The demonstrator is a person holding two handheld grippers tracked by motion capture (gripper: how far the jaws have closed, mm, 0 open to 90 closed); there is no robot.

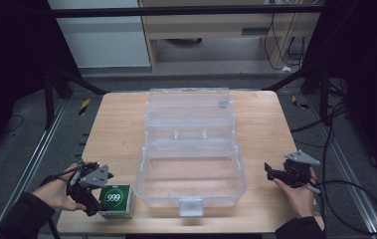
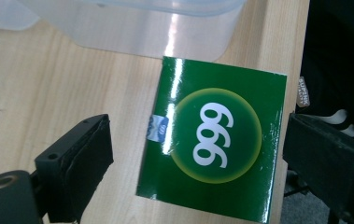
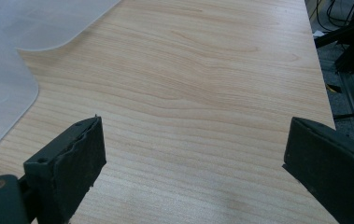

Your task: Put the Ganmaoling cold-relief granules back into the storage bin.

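The left gripper (image 2: 198, 154) hangs wide-jawed astride the green 999 box (image 2: 214, 140), apparently lined up to pinch it, with the open clear plastic case (image 1: 191, 149) just beyond, while the right gripper (image 3: 193, 158) waits spread over bare table (image 3: 188, 84).

Dim dark surroundings, overhead glare streaks on green box (image 2: 212, 142), soft focus

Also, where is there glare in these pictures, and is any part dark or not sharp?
Left gripper view: white glare streaks cross the glossy green box and the clear container. High view: surroundings are very dark, the table is evenly lit. Right gripper view: the near jaws look slightly soft.
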